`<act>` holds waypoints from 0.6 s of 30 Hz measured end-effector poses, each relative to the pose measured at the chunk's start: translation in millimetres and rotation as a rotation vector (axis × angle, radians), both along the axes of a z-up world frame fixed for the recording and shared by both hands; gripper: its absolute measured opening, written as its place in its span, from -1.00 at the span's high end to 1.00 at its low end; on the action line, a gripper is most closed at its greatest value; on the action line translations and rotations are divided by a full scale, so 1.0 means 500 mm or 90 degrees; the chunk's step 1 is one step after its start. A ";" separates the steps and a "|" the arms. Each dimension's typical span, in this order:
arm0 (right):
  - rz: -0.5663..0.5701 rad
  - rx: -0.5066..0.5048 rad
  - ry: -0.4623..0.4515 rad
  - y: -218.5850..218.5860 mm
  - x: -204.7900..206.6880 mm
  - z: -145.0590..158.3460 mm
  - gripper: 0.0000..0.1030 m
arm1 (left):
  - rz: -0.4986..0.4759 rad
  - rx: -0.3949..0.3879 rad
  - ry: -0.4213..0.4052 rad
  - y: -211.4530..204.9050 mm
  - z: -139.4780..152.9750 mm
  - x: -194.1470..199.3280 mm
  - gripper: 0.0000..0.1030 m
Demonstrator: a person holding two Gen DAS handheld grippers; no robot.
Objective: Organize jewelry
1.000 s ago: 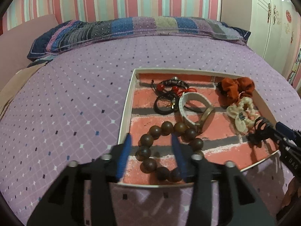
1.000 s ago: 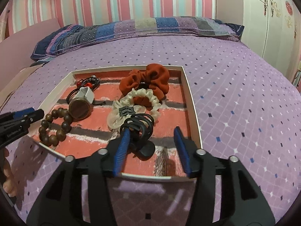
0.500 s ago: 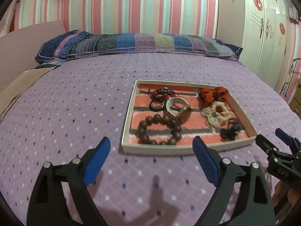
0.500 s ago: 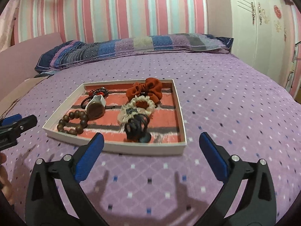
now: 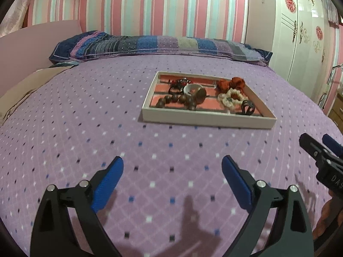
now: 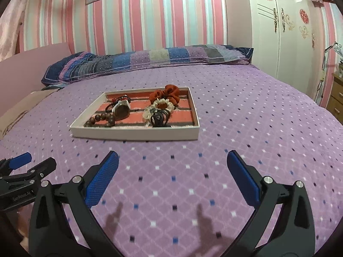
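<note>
A shallow white tray (image 5: 205, 121) (image 6: 133, 133) with a pink striped lining sits on the purple bedspread. It holds a wooden bead bracelet (image 5: 173, 100) (image 6: 100, 118), a white-strapped watch (image 5: 196, 92) (image 6: 122, 109), a black-and-red cord bracelet (image 5: 178, 84), a rust scrunchie (image 5: 231, 84) (image 6: 169, 93), a cream scrunchie (image 5: 231, 97) (image 6: 158, 108) and a black hair claw (image 5: 247, 107) (image 6: 159, 117). My left gripper (image 5: 172, 160) hovers over bare bedspread short of the tray, its jaws opening with nothing between them. My right gripper (image 6: 172, 154) stands open and empty, also short of the tray.
A long patchwork pillow (image 5: 158, 45) lies across the head of the bed under the striped wall. A white wardrobe (image 6: 285, 32) and a wooden drawer unit (image 6: 336, 98) stand on the right. A beige cloth (image 5: 27, 85) lies at the bed's left edge.
Both grippers have pulled back from the tray, which now looks smaller and farther off. Both jaws have spread wide. The beads and the hair claw lie in the tray.
</note>
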State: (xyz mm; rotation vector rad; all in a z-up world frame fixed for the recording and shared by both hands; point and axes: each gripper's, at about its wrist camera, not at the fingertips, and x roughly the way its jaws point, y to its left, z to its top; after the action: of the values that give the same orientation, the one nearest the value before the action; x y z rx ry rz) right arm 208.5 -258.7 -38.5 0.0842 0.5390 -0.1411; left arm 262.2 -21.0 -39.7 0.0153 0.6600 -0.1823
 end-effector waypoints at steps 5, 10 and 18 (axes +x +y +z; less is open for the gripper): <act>-0.001 0.010 -0.006 0.001 -0.046 0.001 -0.91 | 0.010 0.001 -0.022 0.011 0.004 -0.037 -0.77; -0.004 0.002 -0.014 0.000 -0.082 0.009 -0.91 | -0.004 0.004 -0.002 0.005 -0.027 -0.062 -0.77; 0.003 0.000 -0.019 0.008 -0.143 0.014 -0.91 | -0.003 0.020 -0.040 -0.001 -0.002 -0.127 -0.77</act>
State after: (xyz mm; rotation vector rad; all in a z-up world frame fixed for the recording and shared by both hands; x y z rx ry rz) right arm 136.9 -254.4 -31.5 0.0852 0.5089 -0.1353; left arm 198.6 -21.3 -41.0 0.0530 0.6001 -0.1744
